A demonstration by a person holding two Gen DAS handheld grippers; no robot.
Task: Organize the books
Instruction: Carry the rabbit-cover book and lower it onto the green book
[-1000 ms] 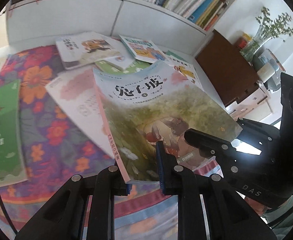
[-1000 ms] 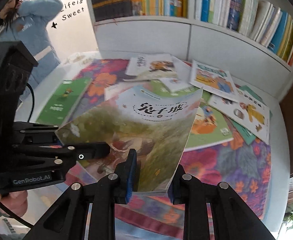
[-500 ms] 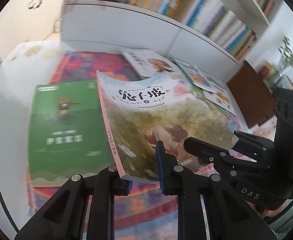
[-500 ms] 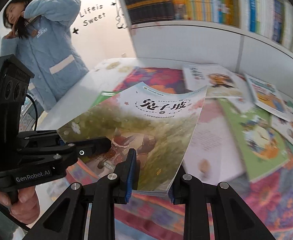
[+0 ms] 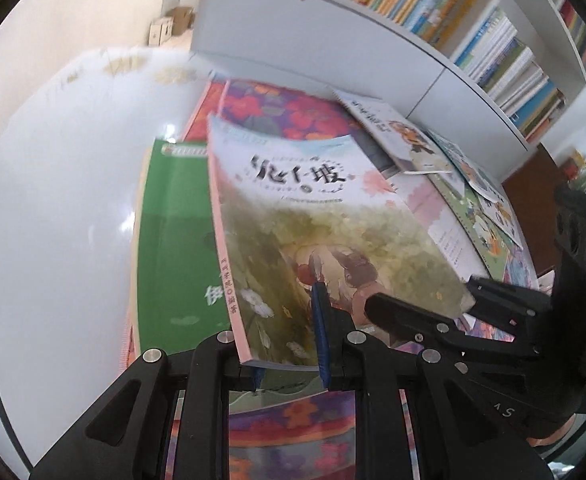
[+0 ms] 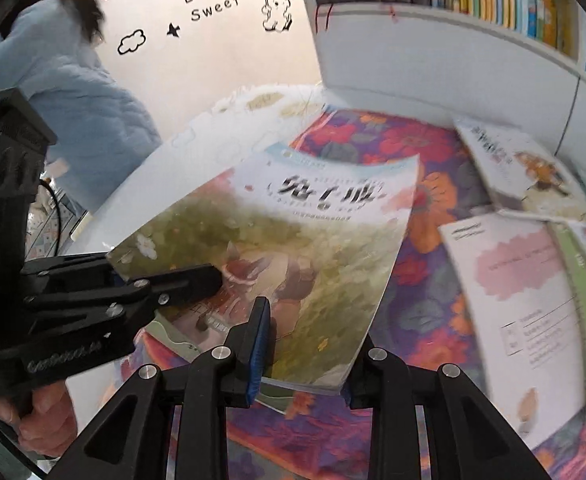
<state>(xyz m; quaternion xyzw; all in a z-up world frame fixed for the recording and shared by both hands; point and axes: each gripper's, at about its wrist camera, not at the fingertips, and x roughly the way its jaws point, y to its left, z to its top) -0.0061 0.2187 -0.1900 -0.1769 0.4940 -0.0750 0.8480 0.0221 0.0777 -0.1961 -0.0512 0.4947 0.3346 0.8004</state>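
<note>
Now I have the rabbit book point(image 5: 325, 236) pinched from both sides: left gripper point(image 5: 287, 354) has its jaws pressed on the near corner by the pink spine, right gripper point(image 6: 305, 348) has its jaws pressed on the near edge toward the open side. Book is lifted and tilted, off the flowered cloth point(image 6: 405, 312), far edge sagging a little.

Change over the last second: the whole view has swung left. The book was above the loose spread of picture books point(image 5: 473, 184) in the middle of the cloth; it now hangs over the green book point(image 5: 173, 248) at the cloth's left end, next to the bare white surface point(image 5: 53, 208). Grip points on the cover look unchanged.

My reading: the carry is nearly done and the green book is the base of the pile. Next I lower and square the spine to the green book's edge before letting go. Several books remain scattered to the right, below the bookshelf point(image 5: 433, 4); frames are motion-blurred, so alignment is uncertain
</note>
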